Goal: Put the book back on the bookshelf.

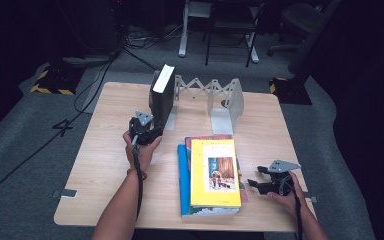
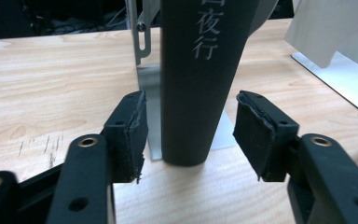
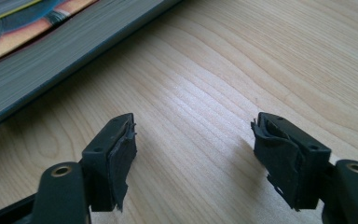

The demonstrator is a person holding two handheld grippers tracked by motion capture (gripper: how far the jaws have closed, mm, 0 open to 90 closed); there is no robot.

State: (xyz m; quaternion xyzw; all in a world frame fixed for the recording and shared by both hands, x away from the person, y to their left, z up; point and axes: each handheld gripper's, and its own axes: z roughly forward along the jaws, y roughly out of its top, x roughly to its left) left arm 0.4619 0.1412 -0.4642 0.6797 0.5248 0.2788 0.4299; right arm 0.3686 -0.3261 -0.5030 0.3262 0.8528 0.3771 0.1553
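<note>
Wooden table (image 1: pixel 105 150): one upright book (image 1: pixel 161 95), three stacked

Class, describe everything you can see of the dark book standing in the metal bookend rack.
The dark, thick, matte book stands upright at the left end of the folding grey metal bookend rack, its spine facing the person and bearing pale printed characters, its white page edges showing on top. Its foot rests on the light wooden table and the rack's base plate. The left claw straddles the spine, pads clear of it on both sides.
</note>
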